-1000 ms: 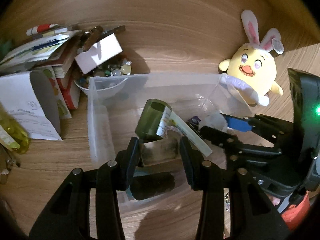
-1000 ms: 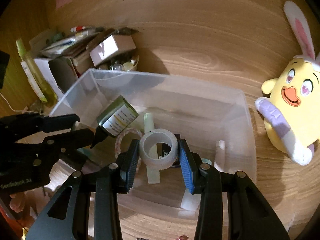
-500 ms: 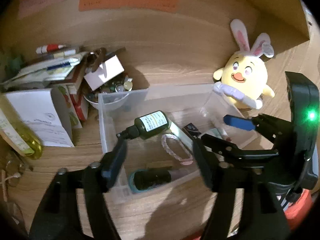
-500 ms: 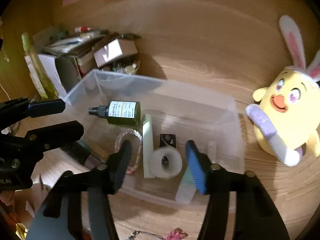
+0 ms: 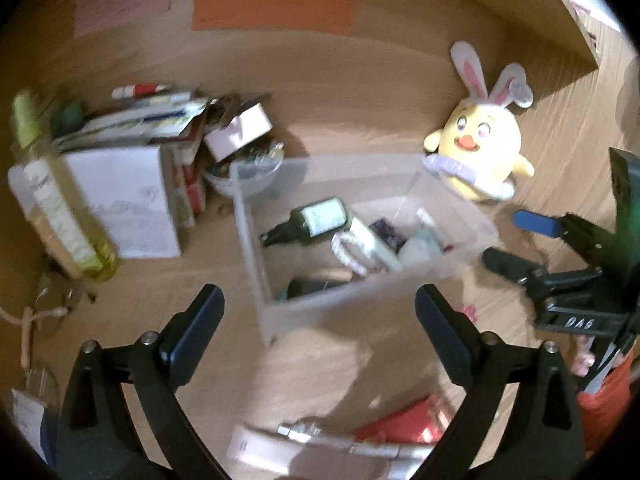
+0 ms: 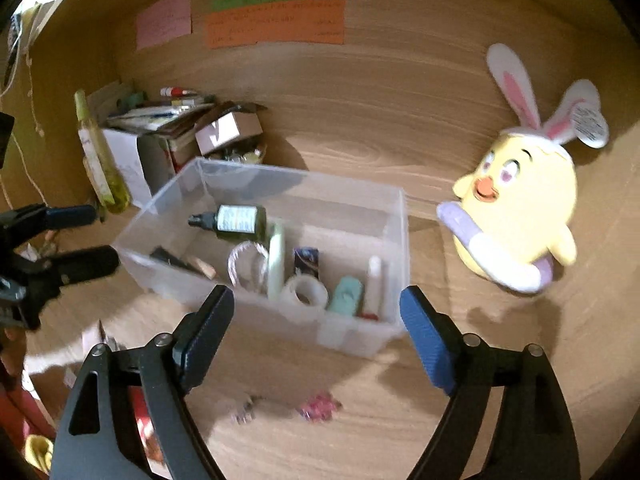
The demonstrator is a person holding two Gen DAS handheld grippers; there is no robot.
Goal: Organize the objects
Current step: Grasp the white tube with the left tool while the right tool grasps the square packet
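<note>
A clear plastic bin (image 5: pixel 248 240) (image 6: pixel 360 336) stands on the wooden desk. In it lie a dark green dropper bottle (image 5: pixel 320 220) (image 6: pixel 240 220), a roll of clear tape (image 6: pixel 306 292), a rope ring (image 6: pixel 248 264) and other small items. My left gripper (image 5: pixel 316 300) (image 6: pixel 96 236) hangs back from the bin's near left corner, jaws opening, with nothing between them. My right gripper (image 6: pixel 316 300) (image 5: pixel 516 240), with blue pads, hovers before the bin's near wall. Its jaws are opening too and hold nothing.
A yellow plush chick with bunny ears (image 5: pixel 476 152) (image 6: pixel 520 208) sits right of the bin. Left of it are stacked boxes and papers (image 5: pixel 120 200) and a tall yellow-green bottle (image 5: pixel 60 208) (image 6: pixel 98 164). A small pink item (image 6: pixel 318 406) lies on the desk in front.
The left gripper let go of the green bottle and the right let go of the tape roll; both now lie in the bin. Both grippers opened wide and drew back and up.
</note>
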